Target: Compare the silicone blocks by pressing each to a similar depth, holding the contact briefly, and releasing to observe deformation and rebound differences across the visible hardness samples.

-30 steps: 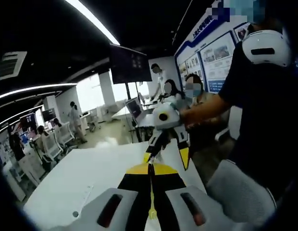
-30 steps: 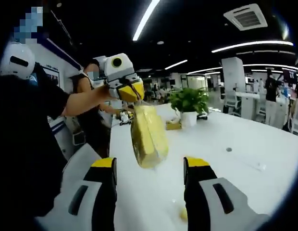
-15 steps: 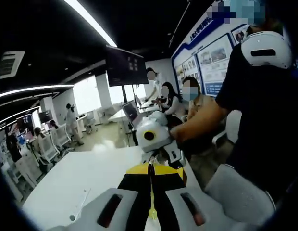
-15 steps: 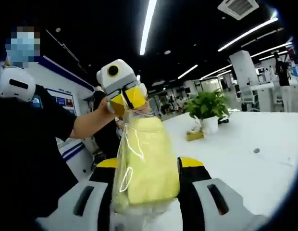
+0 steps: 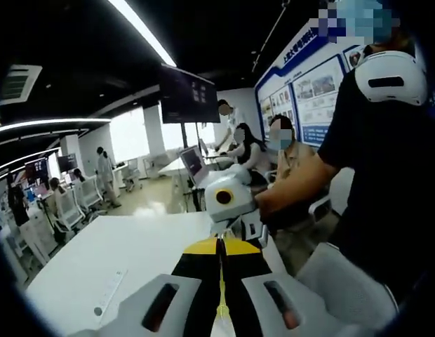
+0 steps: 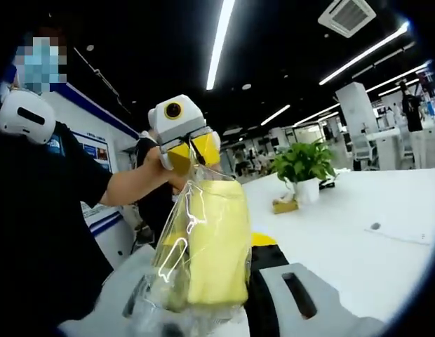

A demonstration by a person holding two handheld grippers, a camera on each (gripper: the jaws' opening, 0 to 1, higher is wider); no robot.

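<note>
The work surface is a long white table [image 5: 98,260] in an open-plan office with a dark ceiling, linear ceiling lights [image 6: 221,35] and a ceiling air vent [image 6: 347,15]. In the left gripper view, the left gripper [image 5: 221,247] has its yellow-tipped black jaws closed together on a thin clear edge of plastic that runs between them. Beyond the jaw tips sits the right gripper [image 5: 231,203], held by the person's hand [image 5: 273,203]. A white remote-like bar [image 5: 109,298] lies on the table to the left. Further back are white office chairs [image 5: 63,214], a wall-mounted monitor [image 5: 189,95], an open laptop [image 5: 193,160], several seated and standing people, and a blue-bordered display board [image 5: 309,77] on the right wall. In the right gripper view, a yellow silicone block [image 6: 214,242] wrapped in a clear plastic bag [image 6: 172,260] hangs from the left gripper, pinched at the bag's top edge. The block sits directly in front of the right gripper and hides most of its jaws, so whether they are apart or pressed on the block cannot be told; one yellow tip shows just right of the block. On the table beyond stand a potted green plant [image 6: 302,168] in a white pot and a small yellow-brown object [image 6: 284,205] beside it.
</note>
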